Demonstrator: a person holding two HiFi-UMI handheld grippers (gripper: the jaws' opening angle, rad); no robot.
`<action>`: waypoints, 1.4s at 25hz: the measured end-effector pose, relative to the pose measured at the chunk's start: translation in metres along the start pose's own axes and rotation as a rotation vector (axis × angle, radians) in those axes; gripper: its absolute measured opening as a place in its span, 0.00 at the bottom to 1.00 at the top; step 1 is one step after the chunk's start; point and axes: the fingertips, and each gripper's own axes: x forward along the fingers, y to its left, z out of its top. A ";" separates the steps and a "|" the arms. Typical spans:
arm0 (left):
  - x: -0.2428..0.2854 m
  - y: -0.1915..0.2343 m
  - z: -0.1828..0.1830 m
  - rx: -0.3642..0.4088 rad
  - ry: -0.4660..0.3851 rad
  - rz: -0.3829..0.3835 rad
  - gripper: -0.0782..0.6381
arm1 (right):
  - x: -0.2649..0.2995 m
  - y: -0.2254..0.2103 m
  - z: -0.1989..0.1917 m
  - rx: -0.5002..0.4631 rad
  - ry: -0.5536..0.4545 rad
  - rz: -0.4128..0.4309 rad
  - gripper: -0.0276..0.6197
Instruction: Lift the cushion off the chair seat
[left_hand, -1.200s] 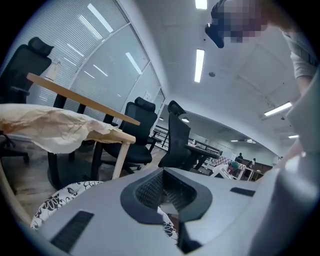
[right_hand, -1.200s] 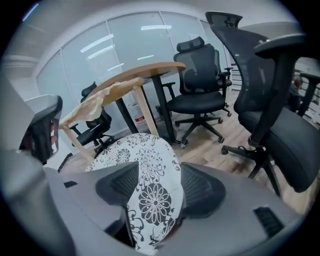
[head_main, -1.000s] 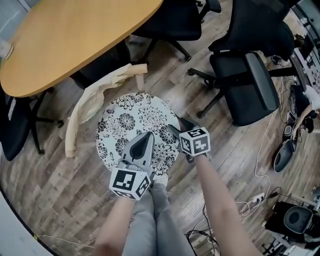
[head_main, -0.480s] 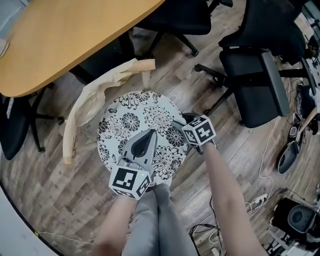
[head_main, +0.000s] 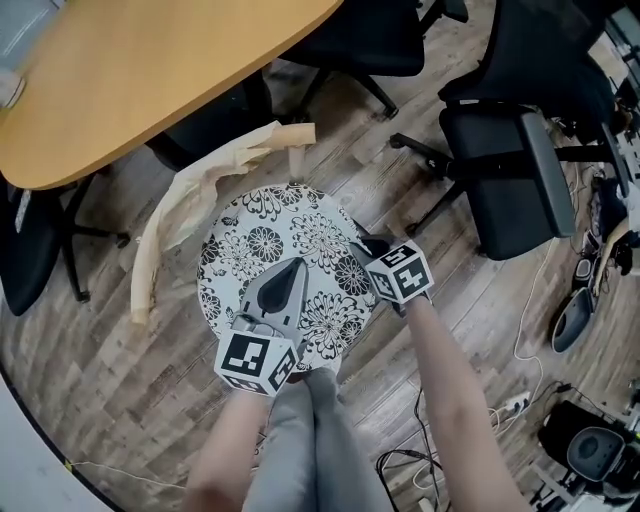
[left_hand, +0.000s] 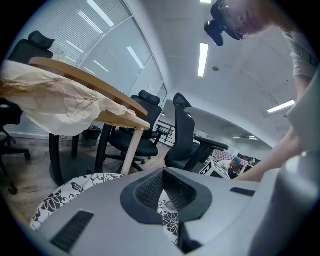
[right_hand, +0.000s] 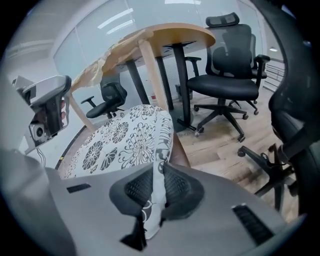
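Step in hand: grasp. The lift is not started yet. The cushion (head_main: 270, 250) lies flat on the chair (head_main: 165, 220) seat, right in front of my legs.

Right hand-held gripper (head_main: 362, 250) is at the cushion's right edge, jaws closing. Its own view shows a fold of the floral rim standing up between the pads, pressed from both sides. The brown seat edge (right_hand: 181, 156) is just visible under the rim there.

Left hand-held gripper (head_main: 292, 268) sits low over the near half of the cushion with its tips together. The pattern shows through the gap behind the tips, but I see no fabric pinched, so I read it as closed on nothing.

Next, I judge: confirm the right pinch holds, then raise that hand straight up so the edge peels off the seat. A one-sided grip means the cushion will hang and swing. The left could reopen and take the near edge to keep it level. The risk is thin rim fabric slipping out of the pads.

Versus a second ago: the right jaws stood wide apart beside that edge and are now on it. The left looks the same and is a bit lower. The cushion has not shifted.
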 end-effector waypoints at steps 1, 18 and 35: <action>-0.001 -0.001 0.001 0.000 -0.002 0.000 0.11 | -0.003 0.001 0.000 -0.004 -0.004 -0.003 0.11; -0.027 -0.025 0.032 0.014 -0.029 0.014 0.11 | -0.066 0.035 0.020 -0.064 -0.091 -0.046 0.11; -0.058 -0.062 0.078 0.047 -0.069 0.005 0.11 | -0.148 0.087 0.044 -0.079 -0.230 -0.045 0.11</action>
